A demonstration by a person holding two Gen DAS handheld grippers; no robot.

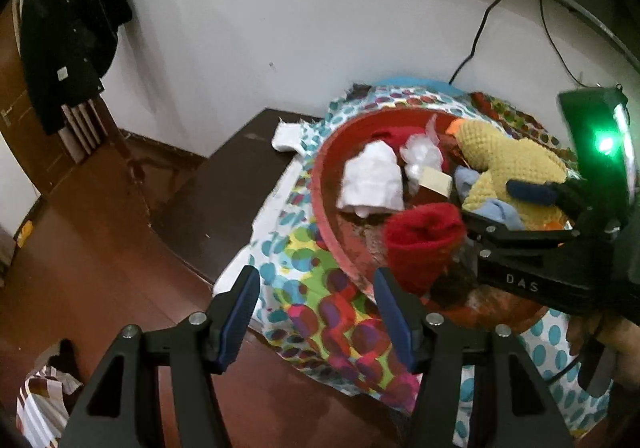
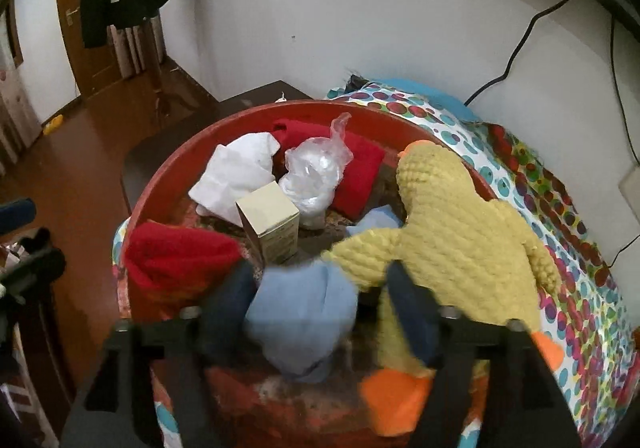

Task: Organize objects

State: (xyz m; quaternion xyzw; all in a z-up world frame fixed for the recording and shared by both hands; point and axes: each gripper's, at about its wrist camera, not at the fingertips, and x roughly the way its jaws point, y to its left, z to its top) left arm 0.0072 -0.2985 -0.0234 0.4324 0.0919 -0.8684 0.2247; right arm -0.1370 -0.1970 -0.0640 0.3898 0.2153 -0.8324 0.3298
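A red basin (image 2: pixel 168 172) sits on a spotted cloth and holds a yellow knitted duck toy (image 2: pixel 460 232), a light blue cloth (image 2: pixel 300 312), a red knit piece (image 2: pixel 176 256), a white cloth (image 2: pixel 236 172), a clear plastic bag (image 2: pixel 312 172), a cream box (image 2: pixel 272 220) and another red cloth (image 2: pixel 360 168). My right gripper (image 2: pixel 320 304) is open over the basin's near side. The blue cloth lies between its fingers, and the right finger stands off it. My left gripper (image 1: pixel 316 280) is open and empty above the spotted cloth, left of the basin (image 1: pixel 320 184). The right gripper (image 1: pixel 500 208) shows there beside the duck (image 1: pixel 512 160).
The spotted cloth (image 1: pixel 320 308) covers a surface against the white wall. A dark low table (image 1: pixel 224 184) adjoins it on the left, with wooden floor (image 1: pixel 80 248) beyond. A black coat (image 1: pixel 68 28) hangs by the door. Cables (image 1: pixel 476 44) run down the wall. A striped bag (image 1: pixel 40 404) lies on the floor.
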